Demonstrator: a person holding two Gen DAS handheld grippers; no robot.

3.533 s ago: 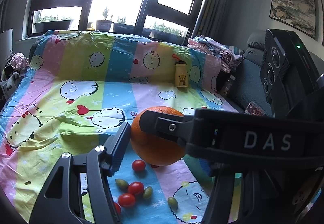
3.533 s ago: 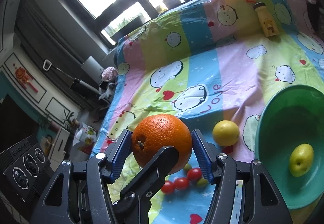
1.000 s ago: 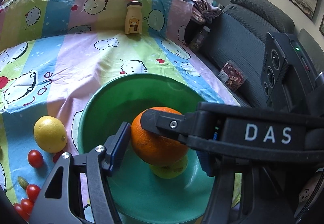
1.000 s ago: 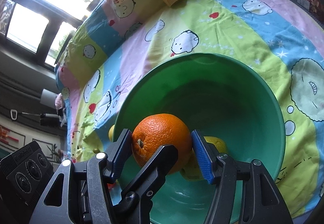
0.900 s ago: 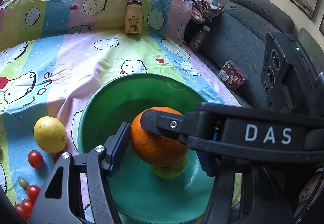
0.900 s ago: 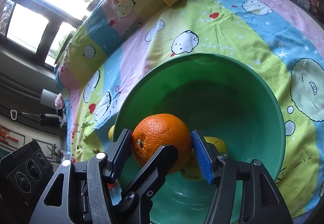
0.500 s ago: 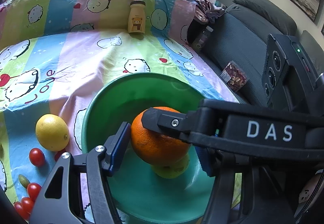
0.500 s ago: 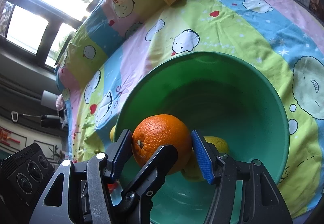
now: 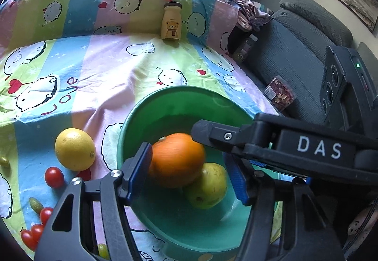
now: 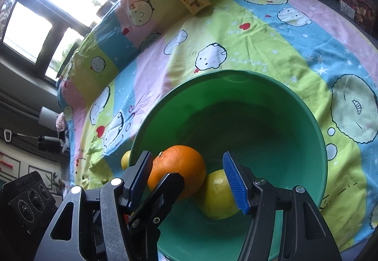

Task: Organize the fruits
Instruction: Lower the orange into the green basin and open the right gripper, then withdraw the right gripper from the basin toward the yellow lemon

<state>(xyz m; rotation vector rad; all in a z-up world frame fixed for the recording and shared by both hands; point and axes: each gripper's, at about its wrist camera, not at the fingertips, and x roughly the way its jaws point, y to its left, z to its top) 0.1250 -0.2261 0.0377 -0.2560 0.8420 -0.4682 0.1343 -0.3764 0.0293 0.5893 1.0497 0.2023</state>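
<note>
The orange (image 9: 177, 159) lies low in the green bowl (image 9: 179, 90), blurred, against a yellow-green fruit (image 9: 208, 185). My left gripper (image 9: 189, 166) stands open around it, and a gap shows between the orange and the right pad. The right gripper's black finger (image 9: 212, 133) crosses just above the orange. In the right wrist view the orange (image 10: 179, 171) and the yellow-green fruit (image 10: 217, 195) rest inside the bowl (image 10: 236, 72). My right gripper (image 10: 186, 166) is open too, its right pad clear of the orange. A lemon (image 9: 75, 149) lies left of the bowl.
Cherry tomatoes (image 9: 54, 177) and small green fruits (image 9: 35, 204) lie on the cartoon sheet at the lower left. A yellow bear bottle (image 9: 171, 20) stands at the back. A grey sofa (image 9: 295, 53) with a snack box (image 9: 280, 93) borders the right side.
The orange has dropped away from the pads of both grippers and now sits deeper in the bowl beside the yellow-green fruit. Both grippers have hardly moved.
</note>
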